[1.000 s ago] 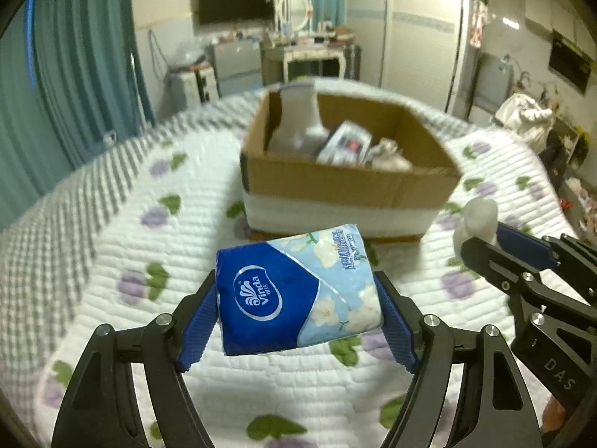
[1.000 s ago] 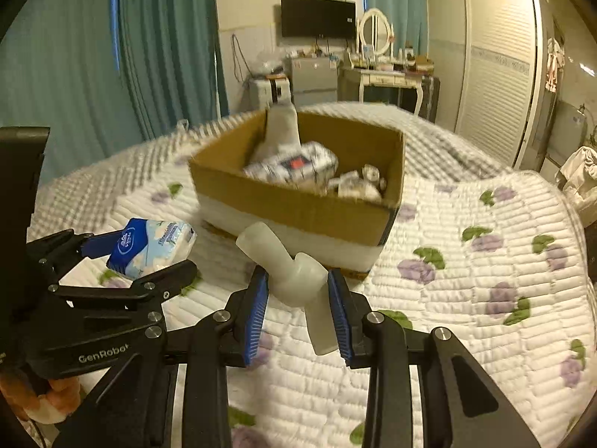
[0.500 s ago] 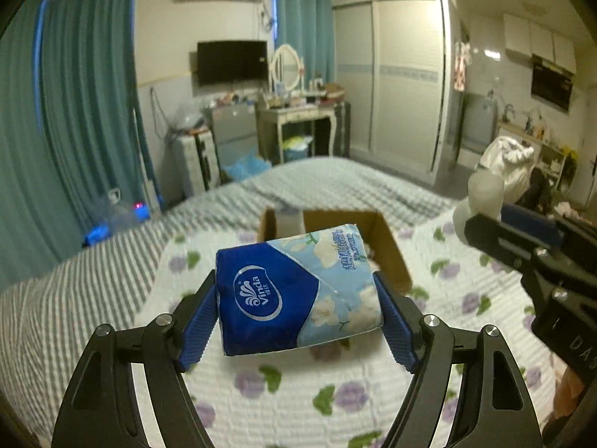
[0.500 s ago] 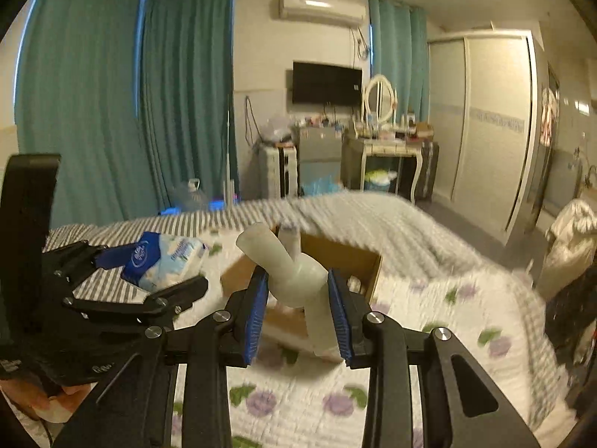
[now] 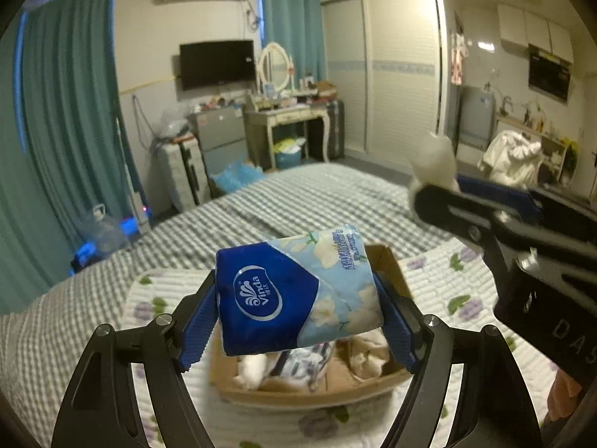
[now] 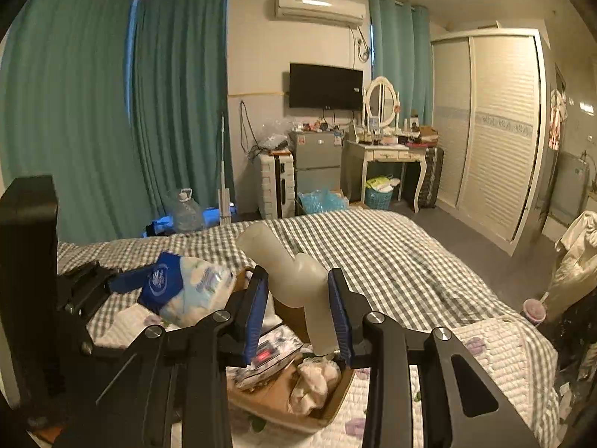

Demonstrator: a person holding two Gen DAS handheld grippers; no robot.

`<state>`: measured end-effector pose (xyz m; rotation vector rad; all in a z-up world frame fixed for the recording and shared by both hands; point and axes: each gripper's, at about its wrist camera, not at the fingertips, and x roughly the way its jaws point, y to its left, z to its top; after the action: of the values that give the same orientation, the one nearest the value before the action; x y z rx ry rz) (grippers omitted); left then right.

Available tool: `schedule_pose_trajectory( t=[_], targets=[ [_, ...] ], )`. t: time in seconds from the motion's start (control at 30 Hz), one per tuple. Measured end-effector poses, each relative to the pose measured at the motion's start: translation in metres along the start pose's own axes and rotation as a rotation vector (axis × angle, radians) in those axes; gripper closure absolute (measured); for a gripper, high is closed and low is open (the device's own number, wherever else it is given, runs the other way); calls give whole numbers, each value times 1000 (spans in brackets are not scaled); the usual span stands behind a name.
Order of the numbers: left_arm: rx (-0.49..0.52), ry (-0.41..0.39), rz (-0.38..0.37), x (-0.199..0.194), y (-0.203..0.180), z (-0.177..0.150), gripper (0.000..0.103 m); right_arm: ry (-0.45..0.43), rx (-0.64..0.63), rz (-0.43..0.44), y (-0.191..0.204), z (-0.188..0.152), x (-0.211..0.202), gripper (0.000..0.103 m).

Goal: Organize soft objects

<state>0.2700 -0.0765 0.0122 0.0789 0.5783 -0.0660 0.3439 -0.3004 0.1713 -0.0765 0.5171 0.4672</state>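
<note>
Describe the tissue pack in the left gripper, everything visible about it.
The tissue pack is a soft, pillow-like packet in glossy plastic wrap: dark blue on one end with a white Vinda logo, pale blue with white flowers on the other. It is tilted and squeezed at its two ends between the blue pads of the left gripper, held in the air above the open cardboard box on the bed. Nothing else touches it. The right wrist view shows it from the side.

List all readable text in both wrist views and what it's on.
"Vinda": white logo on the blue end of the tissue pack held in the left gripper.
"DAS": partial lettering, cut off by the frame edge, on the right gripper body.
Blue print along the pack's top edge: too small to read.
Packets in the cardboard box: print blurred.
</note>
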Motion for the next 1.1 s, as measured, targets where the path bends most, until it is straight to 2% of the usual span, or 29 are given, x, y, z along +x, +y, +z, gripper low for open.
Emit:
schedule_pose_trajectory(
  t=[0.07, 0.3, 0.47, 0.6, 0.67, 0.7, 0.73, 0.83, 0.93, 1.1],
  targets=[
    [10, 29, 4, 24, -4, -6, 26, 21, 15, 12, -10, -2, 24, 71],
    [15, 104, 7, 70, -10, -24, 26, 129, 70, 37, -42, -24, 100, 71],
    [8, 137, -2, 84, -7, -29, 26, 216, 94, 40, -54, -41, 142, 70],
    [-11, 149, -51, 85, -9, -31, 24, 259, 136, 47, -60, -53, 157, 64],
    [-18, 139, -42, 81, -10, -31, 15, 256, 161, 23, -63, -55, 155, 53],
    [-20, 133, -24, 76, -10, -32, 14, 247, 172, 11, -64, -55, 152, 45],
    [-23, 132, -15, 74, -9, -31, 13, 237, 179, 4, -64, -54, 148, 43],
    [-29, 133, 1, 59, -6, -24, 13, 209, 182, -21, -64, -47, 127, 41],
    [-27, 87, 25, 27, -4, -12, 13, 172, 183, -53, -63, -34, 95, 41],
    [-28, -59, 46, -64, 1, 16, 13, 69, 141, -98, -49, 5, 13, 38]
  ],
)
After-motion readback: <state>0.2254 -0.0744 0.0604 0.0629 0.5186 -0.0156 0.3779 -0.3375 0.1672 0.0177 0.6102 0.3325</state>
